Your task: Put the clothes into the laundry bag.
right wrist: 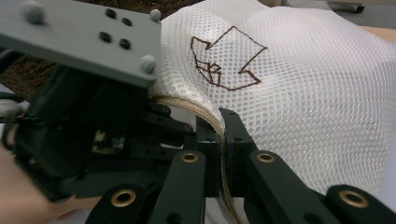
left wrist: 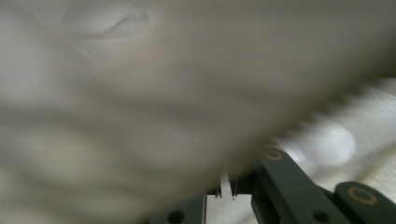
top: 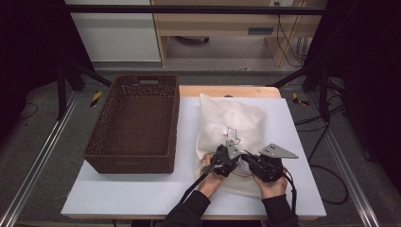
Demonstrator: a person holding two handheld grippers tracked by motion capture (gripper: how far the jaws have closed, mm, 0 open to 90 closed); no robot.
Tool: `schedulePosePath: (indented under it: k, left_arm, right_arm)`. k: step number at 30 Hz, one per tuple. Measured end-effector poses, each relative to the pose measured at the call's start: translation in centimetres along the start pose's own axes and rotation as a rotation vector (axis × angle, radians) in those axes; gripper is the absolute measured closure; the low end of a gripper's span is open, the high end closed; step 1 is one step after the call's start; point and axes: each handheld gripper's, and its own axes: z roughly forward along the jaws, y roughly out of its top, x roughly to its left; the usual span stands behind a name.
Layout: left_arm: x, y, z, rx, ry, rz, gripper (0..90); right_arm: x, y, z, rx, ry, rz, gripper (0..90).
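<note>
On the white table top (top: 142,189), near the front edge, lies a white mesh laundry bag (top: 231,123) with a brown arrow mark (right wrist: 226,58) stitched on it. Brown woven basket (top: 135,123) just left of the bag, apart from it. Both hands work at the bag's near end, close together. Right gripper (right wrist: 223,140): jaws pressed together on the bag's beige zipper seam (right wrist: 205,112), mesh bunched over them. Left gripper (top: 222,161): sits just beside the right one, against the same seam; its own view is blurred mesh, jaws nearly together, apparently pinching bag fabric. Person's dark sleeves (top: 189,210) enter from the near side.
</note>
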Motion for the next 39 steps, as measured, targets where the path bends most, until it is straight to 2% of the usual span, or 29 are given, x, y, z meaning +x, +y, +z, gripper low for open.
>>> schedulePosePath:
  k: [3,6,10,12,14,16,18,22,25,29,33,36,39]
  left_arm:
    - [0.2,-0.1,0.5,-0.019,0.030,-0.012,84.1]
    - [0.2,-0.2,0.6,-0.030,0.048,-0.008,83.3]
    - [0.1,-0.3,-0.3,-0.039,0.021,-0.018,77.1]
    - [-0.1,-0.6,-1.4,-0.039,0.000,-0.017,70.0]
    - [-0.1,-1.3,-3.3,-0.033,-0.014,0.013,62.5]
    - [0.1,-1.7,-4.6,-0.037,-0.002,0.038,59.1]
    - [0.7,-1.9,-6.6,-0.030,0.004,0.057,56.8]
    - [2.5,-2.6,-10.3,-0.045,0.023,0.033,53.1]
    - [3.3,-3.3,-11.5,0.001,0.065,0.041,49.1]
    - [3.8,-3.7,-11.6,0.039,0.069,-0.004,45.1]
    - [3.0,-3.9,-10.5,0.084,0.066,0.008,39.0]
    - [2.5,-4.1,-9.8,0.112,0.096,0.018,36.1]
    - [2.7,-4.8,-9.1,0.154,0.104,-0.003,35.8]
  right_arm:
    - [-0.2,-0.1,0.0,0.003,-0.003,0.011,87.7]
    - [-0.2,-0.1,0.1,0.004,-0.008,0.011,87.7]
    - [-0.2,-0.2,0.2,0.000,-0.011,0.013,87.6]
    - [-0.3,-0.2,0.2,-0.002,-0.011,0.015,87.4]
    - [-0.2,-0.3,0.1,0.000,-0.010,0.010,86.9]
    - [-0.2,-0.3,0.1,0.000,-0.007,0.012,85.1]
    - [-0.2,-0.4,0.1,-0.004,0.005,0.008,82.8]
    - [0.1,-0.5,0.0,0.003,0.021,-0.002,76.4]
    - [0.5,-0.7,0.0,0.010,0.029,-0.014,67.9]
    - [1.0,-1.3,-0.3,0.025,0.033,-0.050,58.0]
    - [1.2,-1.9,-0.7,0.017,0.027,-0.046,52.0]
    - [1.3,-1.8,-1.3,-0.012,0.027,-0.051,50.8]
    - [1.8,-1.4,-2.2,-0.067,0.038,-0.060,52.7]
